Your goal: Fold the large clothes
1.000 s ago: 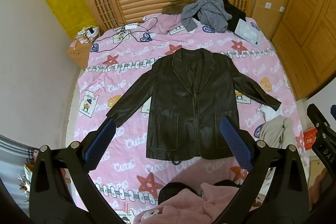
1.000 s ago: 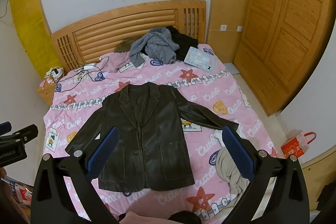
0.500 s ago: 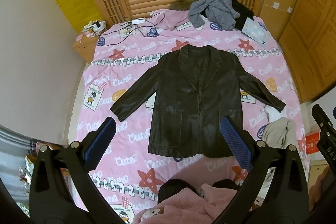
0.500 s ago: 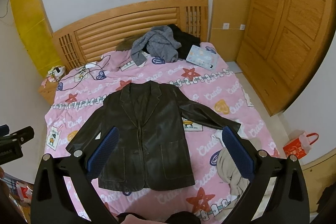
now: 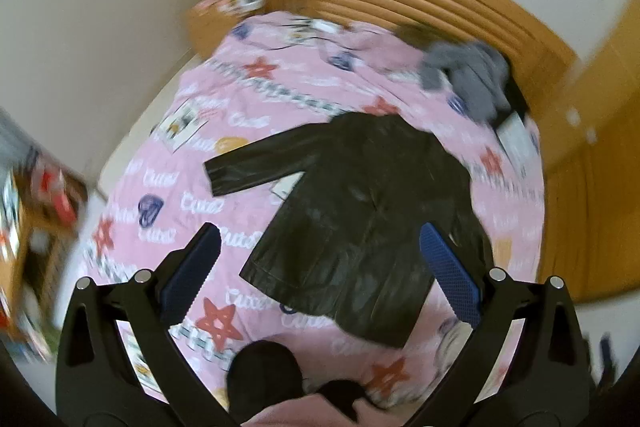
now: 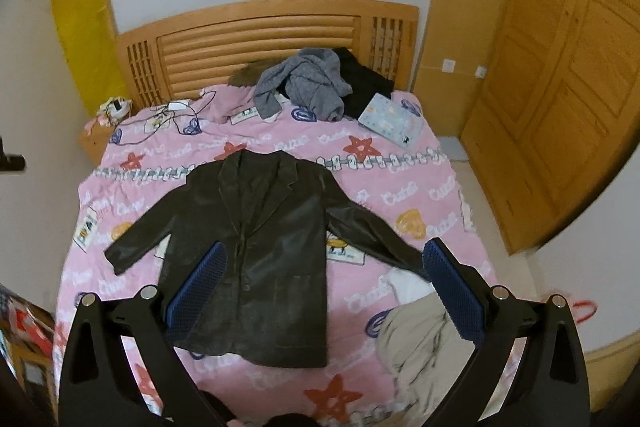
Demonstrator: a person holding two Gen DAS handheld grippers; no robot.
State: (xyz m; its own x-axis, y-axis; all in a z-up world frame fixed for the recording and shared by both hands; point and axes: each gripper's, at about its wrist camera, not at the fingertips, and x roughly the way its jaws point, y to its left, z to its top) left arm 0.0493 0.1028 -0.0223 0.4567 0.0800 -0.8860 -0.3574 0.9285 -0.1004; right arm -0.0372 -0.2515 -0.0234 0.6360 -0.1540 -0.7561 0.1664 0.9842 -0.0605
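The dark jacket (image 6: 256,247) lies face up and spread flat in the middle of the bed (image 6: 432,187), collar toward the headboard (image 6: 256,31), both sleeves angled out to the sides and the front closed. It looks like leather: probably heavy, fairly stiff, and smooth enough to slide on the pink cover, so folds are likely to come out broad and rounded rather than crisp. The best places to take hold seem to be a sleeve cuff or the hem corners, where a single thick edge can be pinched; the smooth middle panel would likely slip.

The left gripper (image 5: 320,275) and the right gripper (image 6: 324,291) both hang above the foot of the bed with fingers spread wide, holding nothing and well clear of the jacket. The left view is blurred.

Further out, a grey sweater (image 6: 304,87) is heaped near the headboard beside a pale patterned box (image 6: 390,121), and a beige garment (image 6: 416,351) is crumpled near the jacket's lower right.
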